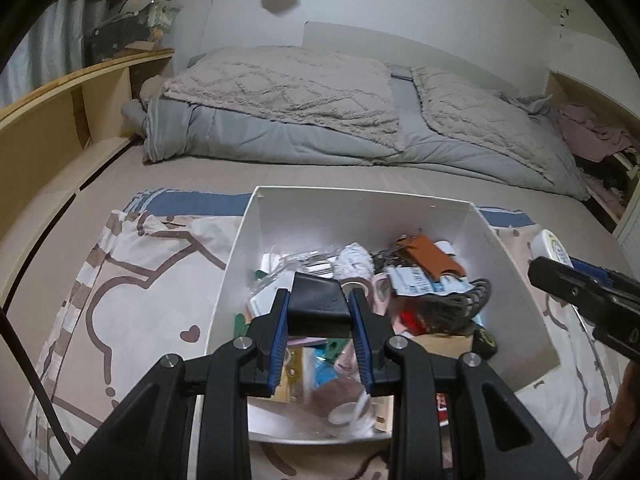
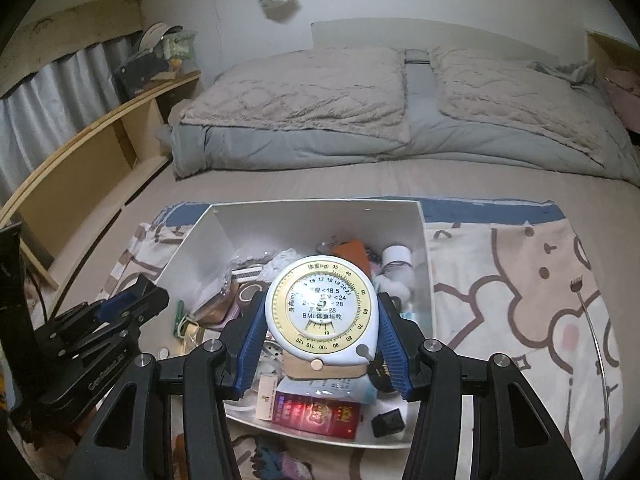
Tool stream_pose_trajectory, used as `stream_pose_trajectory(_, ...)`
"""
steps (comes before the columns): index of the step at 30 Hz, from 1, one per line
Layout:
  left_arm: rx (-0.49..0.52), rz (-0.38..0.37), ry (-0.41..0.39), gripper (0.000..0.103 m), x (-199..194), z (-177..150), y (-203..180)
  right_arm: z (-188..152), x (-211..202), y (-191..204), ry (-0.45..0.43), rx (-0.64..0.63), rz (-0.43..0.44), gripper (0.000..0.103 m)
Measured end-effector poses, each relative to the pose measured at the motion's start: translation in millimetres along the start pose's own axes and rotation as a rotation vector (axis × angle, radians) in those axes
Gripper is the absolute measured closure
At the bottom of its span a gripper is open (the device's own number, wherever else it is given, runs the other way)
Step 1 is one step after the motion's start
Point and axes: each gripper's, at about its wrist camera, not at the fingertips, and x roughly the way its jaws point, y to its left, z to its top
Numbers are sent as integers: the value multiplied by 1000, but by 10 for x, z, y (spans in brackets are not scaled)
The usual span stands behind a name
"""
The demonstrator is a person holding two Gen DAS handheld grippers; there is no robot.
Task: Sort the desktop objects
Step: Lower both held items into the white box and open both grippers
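**While both grippers hold items, the box waits below**

Because sorting means gathering things in one place, the white box [image 2: 427, 264] sits mid-cloth [image 2: 520, 280] on the bed. Above it, the left gripper [image 1: 319, 312] clamps a black case [image 1: 317, 307], and the right gripper [image 2: 322, 324] clamps a round tape measure [image 2: 322, 309], likely for dropping in.

Your left claw [image 1: 319, 312] and the black block [image 1: 317, 306] it grips cover the clutter behind them in the white box [image 1: 240, 256]. The round tape measure [image 2: 322, 312] in your right claw [image 2: 322, 330] hides the box's middle. Small items around both stay too jumbled to name.
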Motion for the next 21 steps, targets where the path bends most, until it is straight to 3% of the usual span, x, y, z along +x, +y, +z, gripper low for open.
stream_pose_trajectory(18, -37, 20, 31, 74, 345, -6, 139, 9, 416, 264, 79, -41, 44, 49)
stream_pose_trajectory(21, -60, 8, 31, 60, 365, -13, 177, -4, 481, 293, 93, -48, 50, 49)
